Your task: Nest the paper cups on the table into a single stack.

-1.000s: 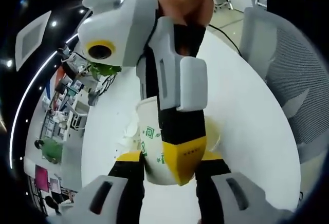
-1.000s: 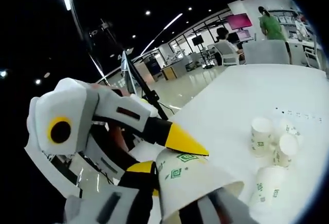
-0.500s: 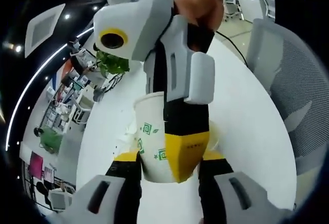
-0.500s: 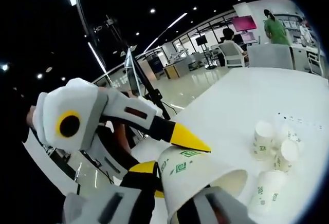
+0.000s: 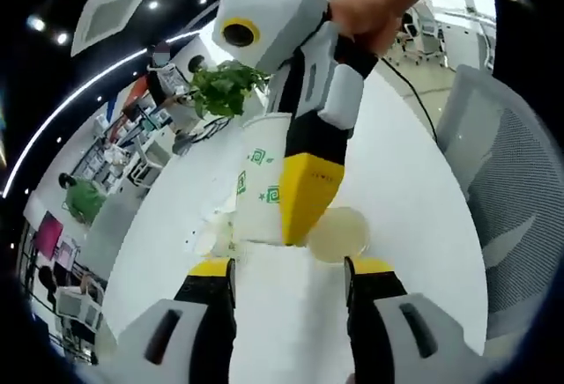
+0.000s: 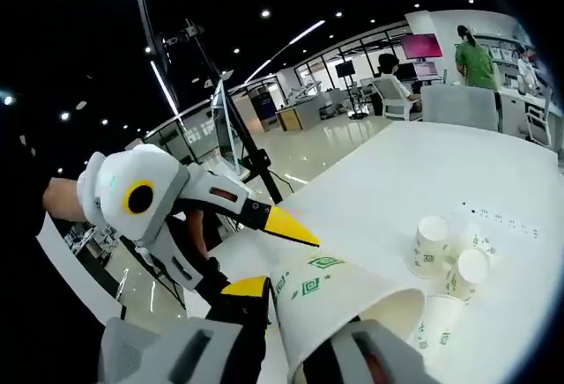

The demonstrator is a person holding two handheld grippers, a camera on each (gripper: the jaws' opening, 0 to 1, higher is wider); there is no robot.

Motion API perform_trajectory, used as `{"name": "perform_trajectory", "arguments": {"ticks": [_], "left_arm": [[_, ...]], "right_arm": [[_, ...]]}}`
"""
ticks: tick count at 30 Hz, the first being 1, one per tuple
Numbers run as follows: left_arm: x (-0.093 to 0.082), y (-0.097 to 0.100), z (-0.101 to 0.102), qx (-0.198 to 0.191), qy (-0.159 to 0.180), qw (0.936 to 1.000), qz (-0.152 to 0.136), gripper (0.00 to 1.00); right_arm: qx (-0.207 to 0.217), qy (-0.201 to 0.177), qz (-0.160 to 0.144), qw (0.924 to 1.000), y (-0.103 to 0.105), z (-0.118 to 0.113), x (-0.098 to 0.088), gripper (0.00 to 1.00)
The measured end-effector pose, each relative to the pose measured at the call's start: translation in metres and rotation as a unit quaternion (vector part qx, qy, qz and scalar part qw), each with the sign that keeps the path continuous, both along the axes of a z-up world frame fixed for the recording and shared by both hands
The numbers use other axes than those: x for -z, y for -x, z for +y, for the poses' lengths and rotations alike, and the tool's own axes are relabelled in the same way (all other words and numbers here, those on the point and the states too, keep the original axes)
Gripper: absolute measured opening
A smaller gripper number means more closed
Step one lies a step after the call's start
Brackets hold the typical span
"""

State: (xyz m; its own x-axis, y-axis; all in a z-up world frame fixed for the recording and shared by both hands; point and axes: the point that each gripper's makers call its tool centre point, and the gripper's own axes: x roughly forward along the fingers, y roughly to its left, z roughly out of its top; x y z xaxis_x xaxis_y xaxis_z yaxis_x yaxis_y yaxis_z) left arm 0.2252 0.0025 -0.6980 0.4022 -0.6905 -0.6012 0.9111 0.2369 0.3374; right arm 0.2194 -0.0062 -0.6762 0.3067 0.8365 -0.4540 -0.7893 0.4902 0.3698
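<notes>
One paper cup (image 6: 339,309) with green square-spiral marks is pinched between the jaws of the right gripper (image 6: 300,349), above the white table (image 6: 388,199). Compared with half a second ago, the left gripper (image 5: 286,283) has drawn back from this cup; its jaws now stand apart, holding nothing. Several more cups (image 6: 445,269) wait on the table. No readable writing appears on them.
</notes>
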Motion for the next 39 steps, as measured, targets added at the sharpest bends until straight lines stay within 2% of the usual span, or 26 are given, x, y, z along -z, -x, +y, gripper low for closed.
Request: {"name": "perform_trajectory", "arguments": {"ticks": [8, 12, 30, 33, 39], "left_arm": [[-0.001, 0.004, 0.009, -0.046, 0.044, 0.9972, 0.04, 0.53], [0.001, -0.001, 0.021, -0.066, 0.061, 0.9944, 0.055, 0.54], [0.007, 0.007, 0.034, -0.123, 0.106, 0.9827, 0.09, 0.6], [0.007, 0.011, 0.034, -0.123, 0.106, 0.9826, 0.092, 0.61], [0.007, 0.015, 0.035, -0.131, 0.119, 0.9791, 0.1, 0.62]], "right_arm": [[-0.018, 0.04, -0.008, 0.999, 0.0, -0.009, 0.01, 0.09], [-0.032, 0.062, -0.013, 0.9975, 0.008, -0.008, 0.014, 0.09], [-0.086, 0.132, -0.017, 0.9874, 0.021, -0.019, 0.029, 0.09], [-0.095, 0.146, -0.016, 0.9845, 0.026, -0.021, 0.032, 0.09], [-0.125, 0.19, -0.021, 0.9735, 0.032, -0.026, 0.041, 0.09]]}}
